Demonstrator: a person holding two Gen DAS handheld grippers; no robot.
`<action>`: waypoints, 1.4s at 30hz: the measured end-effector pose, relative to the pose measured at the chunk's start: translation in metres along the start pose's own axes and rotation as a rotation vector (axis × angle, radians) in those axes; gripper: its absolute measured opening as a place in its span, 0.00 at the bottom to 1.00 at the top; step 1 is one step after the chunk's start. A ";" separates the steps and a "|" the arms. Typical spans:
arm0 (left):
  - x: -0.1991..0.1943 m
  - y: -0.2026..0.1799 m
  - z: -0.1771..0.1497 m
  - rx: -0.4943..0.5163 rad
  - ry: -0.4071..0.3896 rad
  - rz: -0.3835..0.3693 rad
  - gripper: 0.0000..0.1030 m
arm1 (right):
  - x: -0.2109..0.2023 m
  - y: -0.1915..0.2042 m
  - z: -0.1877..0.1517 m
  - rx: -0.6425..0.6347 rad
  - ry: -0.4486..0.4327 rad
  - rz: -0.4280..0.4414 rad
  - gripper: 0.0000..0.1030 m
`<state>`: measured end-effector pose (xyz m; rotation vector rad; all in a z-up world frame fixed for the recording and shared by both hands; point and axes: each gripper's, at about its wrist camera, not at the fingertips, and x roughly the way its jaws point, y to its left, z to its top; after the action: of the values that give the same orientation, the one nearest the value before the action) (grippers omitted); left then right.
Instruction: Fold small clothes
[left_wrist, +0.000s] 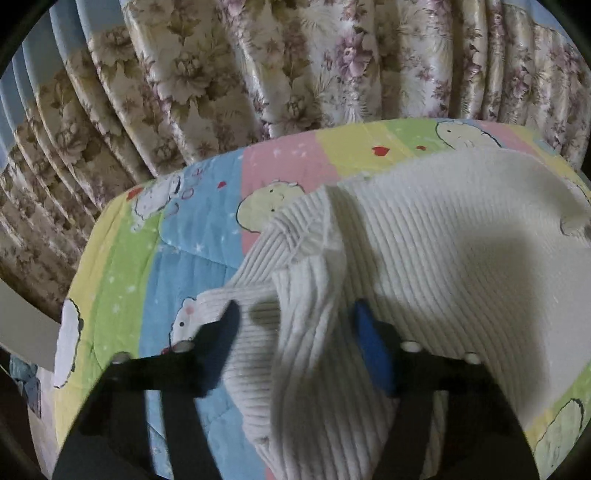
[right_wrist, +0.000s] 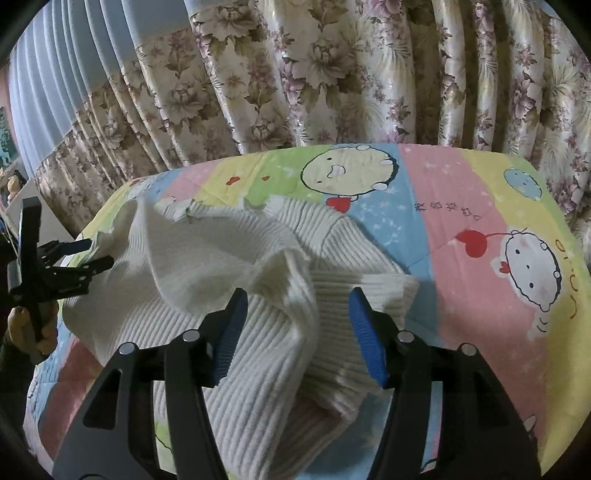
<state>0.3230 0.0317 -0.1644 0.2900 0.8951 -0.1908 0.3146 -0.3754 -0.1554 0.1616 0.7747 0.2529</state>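
A small cream ribbed knit garment (left_wrist: 424, 243) lies rumpled on a colourful cartoon quilt (left_wrist: 122, 258). My left gripper (left_wrist: 295, 317) is open, its jaws wide apart on either side of a raised fold of the garment's sleeve. In the right wrist view the same garment (right_wrist: 229, 258) lies on the quilt (right_wrist: 461, 206). My right gripper (right_wrist: 295, 306) is open too, with a bunched ridge of the knit standing between its blue pads (right_wrist: 364, 332). The left gripper (right_wrist: 94, 254) shows at the far left, open at the garment's left edge.
Floral curtains (right_wrist: 332, 74) hang close behind the quilt-covered surface. The quilt's far edge runs just under the curtains. A hand (right_wrist: 22, 325) holds the left gripper at the left edge of the right wrist view. Bare quilt lies to the right of the garment.
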 end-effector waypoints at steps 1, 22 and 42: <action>0.001 0.002 0.000 -0.007 0.002 -0.001 0.53 | -0.001 -0.002 0.000 0.010 -0.002 0.008 0.56; -0.005 0.018 -0.008 -0.057 -0.013 0.136 0.56 | 0.041 0.003 -0.006 -0.094 0.017 -0.167 0.07; -0.079 -0.042 -0.011 -0.021 -0.080 0.064 0.81 | -0.031 0.051 -0.023 0.011 -0.103 -0.090 0.29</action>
<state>0.2546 -0.0013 -0.1160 0.2887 0.8071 -0.1330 0.2685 -0.3341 -0.1390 0.1487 0.6790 0.1536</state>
